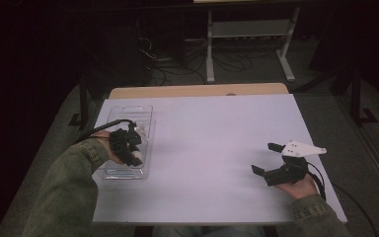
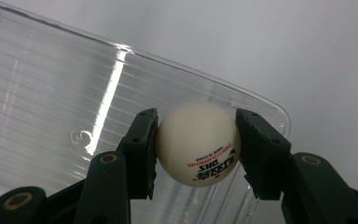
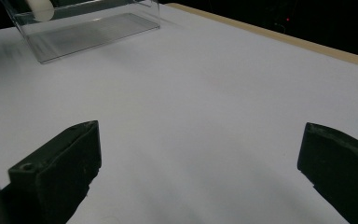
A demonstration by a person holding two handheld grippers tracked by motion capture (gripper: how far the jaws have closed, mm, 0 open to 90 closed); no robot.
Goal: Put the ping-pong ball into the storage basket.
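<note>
Holding white ball [image 2: 198,142] between left gripper [image 1: 134,148] fingers over clear tray [image 1: 123,113], right gripper [image 1: 267,159] fingers wide above desk [image 1: 212,128]; next, probably releasing into tray.

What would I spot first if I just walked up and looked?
Probably the white ping-pong ball with red and black print, pinched in the left gripper above the clear plastic tray at the table's left side. Next, the right gripper, wide open and holding nothing, over the bare white table top at the right.
</note>
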